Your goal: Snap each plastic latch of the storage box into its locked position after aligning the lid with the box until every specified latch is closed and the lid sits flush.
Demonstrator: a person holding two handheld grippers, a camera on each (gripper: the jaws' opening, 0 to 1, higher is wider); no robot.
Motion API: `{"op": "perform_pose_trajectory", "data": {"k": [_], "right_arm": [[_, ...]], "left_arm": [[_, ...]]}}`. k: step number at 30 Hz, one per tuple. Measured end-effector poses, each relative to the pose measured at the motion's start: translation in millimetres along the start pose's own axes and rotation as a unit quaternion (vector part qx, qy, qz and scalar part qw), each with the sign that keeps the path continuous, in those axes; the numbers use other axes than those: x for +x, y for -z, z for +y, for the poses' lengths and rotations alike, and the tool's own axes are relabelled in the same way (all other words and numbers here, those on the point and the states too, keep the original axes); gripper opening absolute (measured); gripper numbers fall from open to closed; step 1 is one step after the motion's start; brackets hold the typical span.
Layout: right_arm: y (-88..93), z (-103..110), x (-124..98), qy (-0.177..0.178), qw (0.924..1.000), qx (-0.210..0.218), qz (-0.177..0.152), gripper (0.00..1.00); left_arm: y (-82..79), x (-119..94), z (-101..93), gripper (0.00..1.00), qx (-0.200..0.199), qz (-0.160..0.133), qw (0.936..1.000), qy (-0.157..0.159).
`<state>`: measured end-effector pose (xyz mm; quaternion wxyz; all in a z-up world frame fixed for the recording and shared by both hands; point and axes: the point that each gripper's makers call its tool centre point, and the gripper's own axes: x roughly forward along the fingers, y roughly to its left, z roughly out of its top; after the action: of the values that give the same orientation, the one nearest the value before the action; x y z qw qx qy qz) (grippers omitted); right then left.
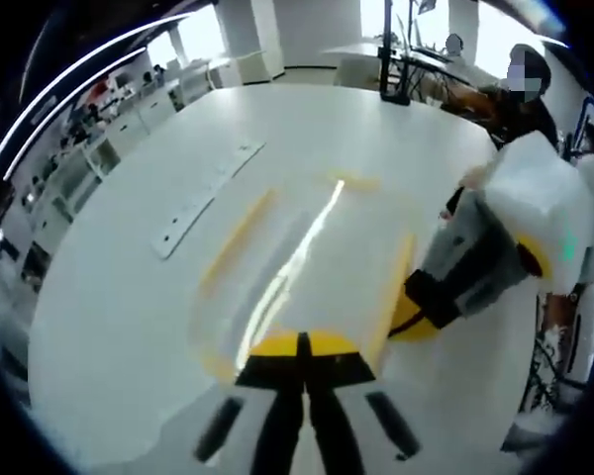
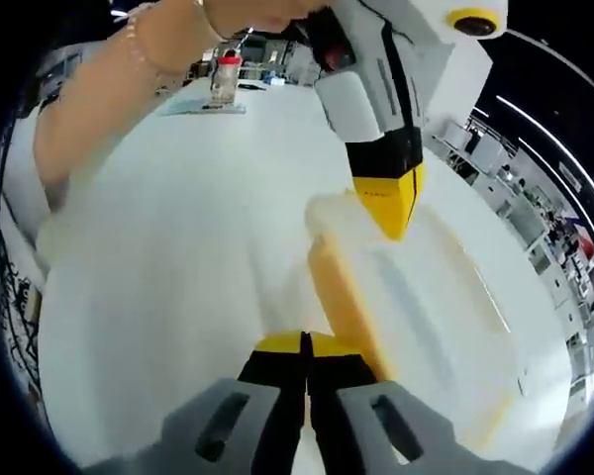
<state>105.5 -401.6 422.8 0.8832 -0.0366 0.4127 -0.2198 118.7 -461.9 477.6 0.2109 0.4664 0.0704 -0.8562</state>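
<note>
**Both grippers on the storage box, fingers pressed together**

Left gripper view:
- We see the left gripper [image 1: 304,371] rising from the bottom edge, its fingers [image 1: 277,368] pressed together with nothing between them. Yellow tips sit at the near short edge of the storage box [image 1: 307,267]; contact or just above, we cannot tell.
- The box lies flat on the white tabletop [image 1: 119,297], translucent white lid [image 1: 312,237] on top, yellow latches [image 1: 236,240] along its long sides. Motion blur smears the lid edges, so we cannot tell which latches are locked.
- The right gripper [image 1: 414,319] comes in from the right, angled down, its tip at the yellow latch on the box's right side. A white strip [image 1: 203,198] lies on the tabletop well apart from the box.

Right gripper view:
- The right gripper [image 2: 304,361] rises from the bottom, fingers [image 2: 337,368] pressed together, tips at a yellow side latch [image 2: 342,297] of the box [image 2: 426,297].
- The left gripper [image 2: 386,203] drops in from the top, held by a hand [image 2: 252,12] with the forearm crossing the upper left; its yellow tip meets the lid's corner.
- The box's far end is cut off at the lower right. A small jar [image 2: 224,77] stands far back on the tabletop [image 2: 158,247], too blurred to detail.
</note>
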Motion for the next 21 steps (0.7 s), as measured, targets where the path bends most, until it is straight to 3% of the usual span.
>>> {"op": "perform_pose_trajectory", "data": {"k": [13,15,16,17,18,19,20,21], "right_arm": [[-0.3,1.2,4.0,-0.001,0.9999,0.014,-0.001,0.00],[5.6,4.7,12.0,0.001,0.9999,-0.002,0.016,0.00],[16.8,1.3,19.4,0.013,0.9988,0.027,0.038,0.00],[12.9,-0.6,17.8,0.046,0.9984,-0.006,0.034,0.00],[12.1,5.2,17.3,0.036,0.9990,-0.001,0.026,0.00],[6.1,12.2,15.6,-0.001,0.9990,0.045,-0.003,0.00],[7.8,9.7,13.7,0.001,0.9987,0.051,0.006,0.00],[12.1,5.8,12.5,0.015,0.9992,0.027,0.027,0.00]], "left_arm": [[1.3,-1.0,-1.1,0.00,0.004,0.004,1.0000,-0.002],[2.1,-1.1,-1.7,0.00,0.003,0.003,1.0000,0.000],[2.6,-1.0,-2.8,0.00,0.004,0.002,1.0000,0.001],[3.7,-1.0,-3.7,0.00,0.003,0.003,1.0000,0.003],[3.2,-0.6,-3.0,0.00,0.004,0.000,1.0000,0.002],[3.2,-0.5,-2.8,0.00,0.002,0.000,1.0000,0.003],[3.7,-1.2,-3.7,0.00,0.003,-0.001,1.0000,0.004],[3.9,-1.2,-3.8,0.00,0.001,-0.002,1.0000,0.005]]}}
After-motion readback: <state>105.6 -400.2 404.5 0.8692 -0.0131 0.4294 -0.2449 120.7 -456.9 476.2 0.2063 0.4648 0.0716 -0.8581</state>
